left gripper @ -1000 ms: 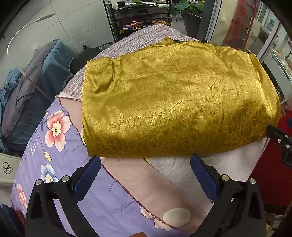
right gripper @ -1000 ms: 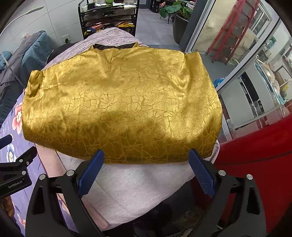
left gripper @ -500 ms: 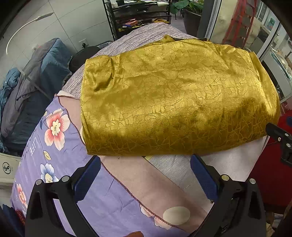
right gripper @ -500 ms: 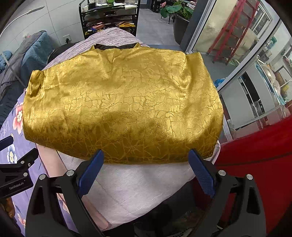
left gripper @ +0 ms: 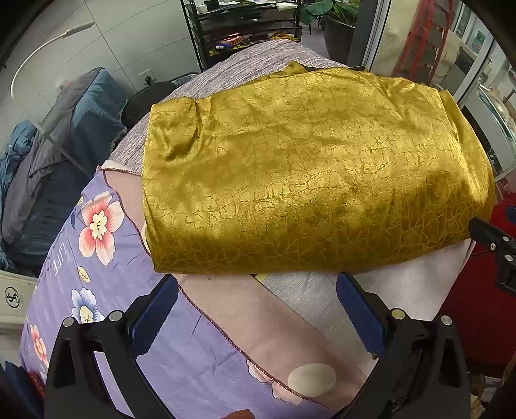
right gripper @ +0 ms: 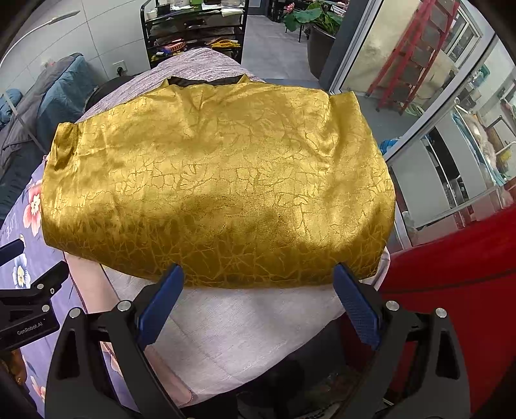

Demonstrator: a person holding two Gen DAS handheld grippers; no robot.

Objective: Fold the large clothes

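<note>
A shiny gold patterned garment (left gripper: 306, 167) lies folded into a wide rectangle across the table; it also fills the right wrist view (right gripper: 219, 180). A dark lining shows at its far edge (right gripper: 203, 82). My left gripper (left gripper: 256, 283) is open and empty, just short of the garment's near edge toward its left part. My right gripper (right gripper: 258, 274) is open and empty, its fingertips at the garment's near edge toward its right part. The right gripper's body shows at the right of the left wrist view (left gripper: 496, 254).
A purple floral sheet (left gripper: 96, 258) and a pale grey cloth (right gripper: 245, 325) cover the table under the garment. A red object (right gripper: 458, 290) stands to the right. Blue-grey bedding (left gripper: 54, 154) is piled at left. A black shelf (right gripper: 193, 29) and a plant stand beyond.
Both grippers have crept slightly forward toward the garment's near edge. The garment has not moved and both grippers stay open.
</note>
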